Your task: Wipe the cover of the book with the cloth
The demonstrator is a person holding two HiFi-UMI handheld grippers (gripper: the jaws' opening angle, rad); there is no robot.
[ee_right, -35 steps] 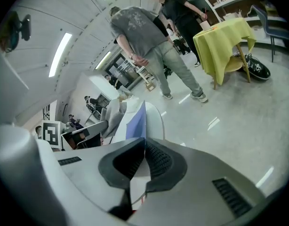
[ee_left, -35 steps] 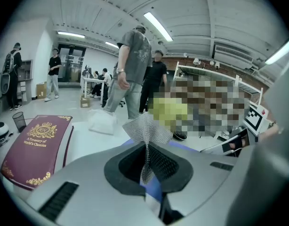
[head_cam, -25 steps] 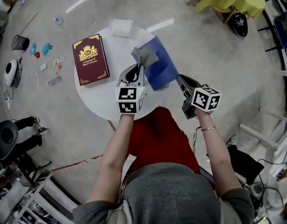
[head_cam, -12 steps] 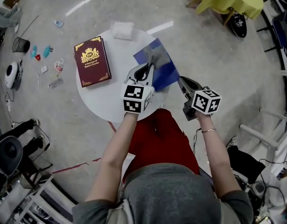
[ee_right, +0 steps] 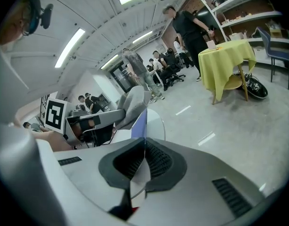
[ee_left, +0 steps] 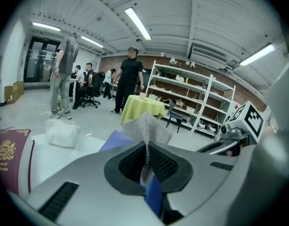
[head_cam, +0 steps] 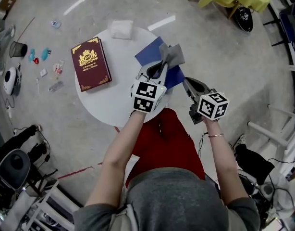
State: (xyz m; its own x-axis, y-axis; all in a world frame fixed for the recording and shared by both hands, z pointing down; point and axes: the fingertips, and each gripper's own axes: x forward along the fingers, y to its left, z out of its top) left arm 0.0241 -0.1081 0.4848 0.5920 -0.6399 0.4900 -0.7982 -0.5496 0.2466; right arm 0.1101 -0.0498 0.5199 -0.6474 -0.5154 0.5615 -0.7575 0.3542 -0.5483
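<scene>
The left claw (ee_left: pixel 147 163) is pinching the grey cloth (ee_left: pixel 147 128) by one edge, the soft, light mesh flopping above the blue book (head_cam: pixel 150 56), which is lying on the round white surface (head_cam: pixel 114 97) well apart from a red book (head_cam: pixel 91 64). The right claw (ee_right: pixel 143 160) is pressing together on what looks like the blue book's thin near edge. The cover is likely stiff and slick, so steadying it at that edge seems wise.

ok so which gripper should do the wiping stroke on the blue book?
Left. The left gripper is shut on the grey cloth, which hangs right over the blue book. The right gripper appears shut on that book's near edge, so it is probably better used to steady it.
</scene>
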